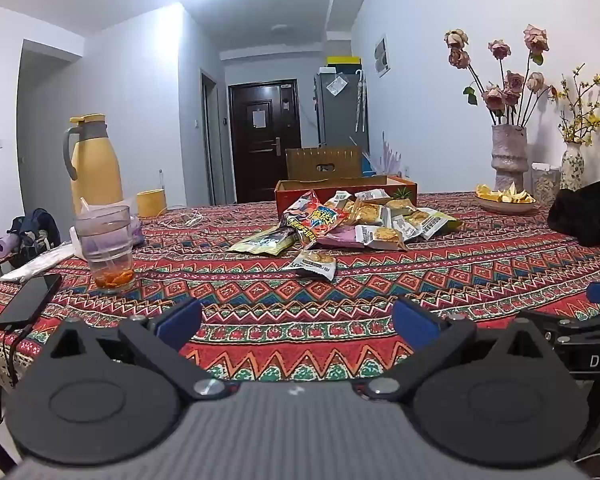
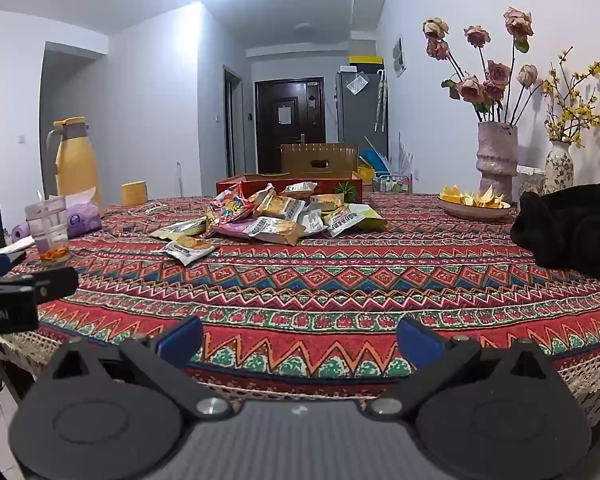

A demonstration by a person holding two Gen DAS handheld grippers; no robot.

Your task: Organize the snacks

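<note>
Step in hand, judged: first reach toward snack pile (image 1: 352,220), nothing grasped yet. Left gripper (image 1: 296,320) released, jaws wide; right gripper (image 2: 300,340) same. Best start: lone packet (image 1: 312,264) at 12 o'clock, nearest, apart from heap; pinch sealed edge, not contents. Pile on surface (image 1: 460,272), just before red box (image 1: 400,192). Packets glossy, crinkled, overlapping; likely slippery.
</note>
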